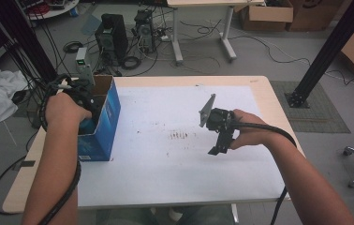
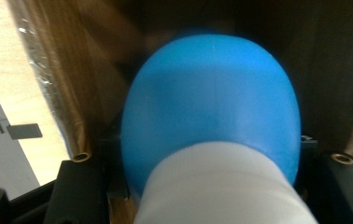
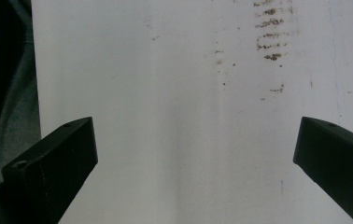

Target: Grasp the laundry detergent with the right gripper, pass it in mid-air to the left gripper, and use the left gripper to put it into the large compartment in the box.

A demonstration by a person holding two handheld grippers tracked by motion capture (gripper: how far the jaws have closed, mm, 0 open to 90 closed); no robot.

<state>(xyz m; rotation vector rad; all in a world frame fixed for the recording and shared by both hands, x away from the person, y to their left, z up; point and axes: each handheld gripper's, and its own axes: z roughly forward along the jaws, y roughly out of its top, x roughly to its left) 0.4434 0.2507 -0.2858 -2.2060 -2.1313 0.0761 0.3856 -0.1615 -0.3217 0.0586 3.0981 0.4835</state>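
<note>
A blue cardboard box (image 1: 104, 123) with its top open stands on the left side of the table. My left gripper (image 1: 85, 104) reaches down into it. In the left gripper view a smooth rounded object (image 2: 212, 93), blue with a white part nearest the camera, sits between the two jaws, and the left gripper (image 2: 212, 157) is shut on it, with the box's brown inner walls around it. My right gripper (image 1: 218, 149) hovers over the white sheet (image 1: 165, 168) right of centre, pointing down. In its own view the right gripper (image 3: 195, 140) is open with nothing between the jaws.
Brown smudges (image 1: 180, 136) mark the middle of the sheet, and the same smudges (image 3: 270, 32) appear ahead of the right gripper. The wooden table edge (image 1: 278, 108) borders the sheet. A black frame post (image 1: 327, 56) rises at the right. Computer towers (image 1: 112, 35) and cables lie on the floor behind.
</note>
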